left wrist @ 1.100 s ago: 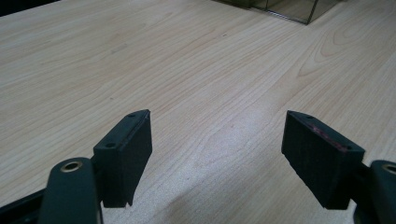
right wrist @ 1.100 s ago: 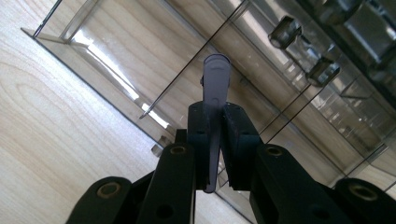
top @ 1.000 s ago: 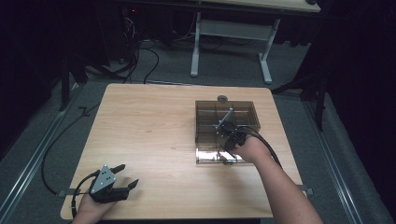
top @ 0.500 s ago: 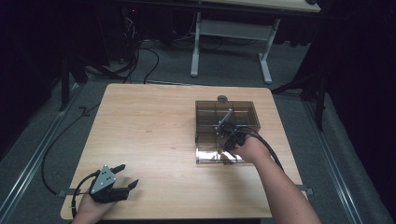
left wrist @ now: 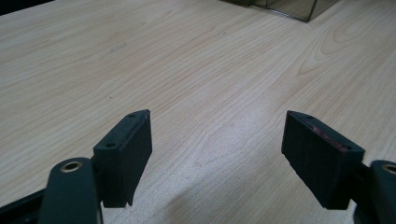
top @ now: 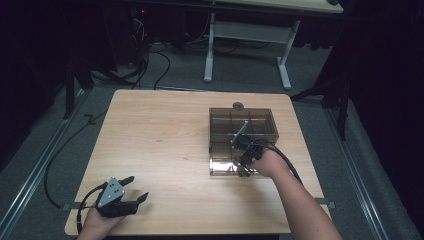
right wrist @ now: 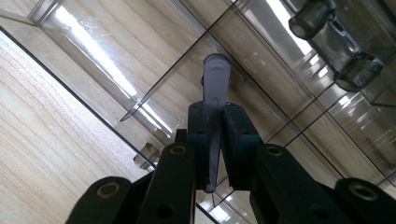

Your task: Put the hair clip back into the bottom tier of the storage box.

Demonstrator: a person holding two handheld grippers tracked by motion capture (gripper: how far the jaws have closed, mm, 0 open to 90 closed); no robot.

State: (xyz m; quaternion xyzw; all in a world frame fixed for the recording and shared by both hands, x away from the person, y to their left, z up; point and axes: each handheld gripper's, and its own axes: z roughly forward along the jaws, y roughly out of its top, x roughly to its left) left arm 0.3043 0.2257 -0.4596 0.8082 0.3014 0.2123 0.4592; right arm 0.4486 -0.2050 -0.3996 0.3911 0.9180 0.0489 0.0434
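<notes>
My right gripper (right wrist: 212, 140) is clamped on a thin grey stick (right wrist: 215, 98), which lies along the jaws and points away from me over the clear plastic compartment box (top: 260, 116) on the right half of the table (top: 160, 145). The stick's tip sits over a divider; the compartments I can see into look empty, though a small clear piece (right wrist: 336, 42) lies at the far right. My left gripper (top: 131, 196) rests wide open and empty at the near left corner, well apart from the box.
</notes>
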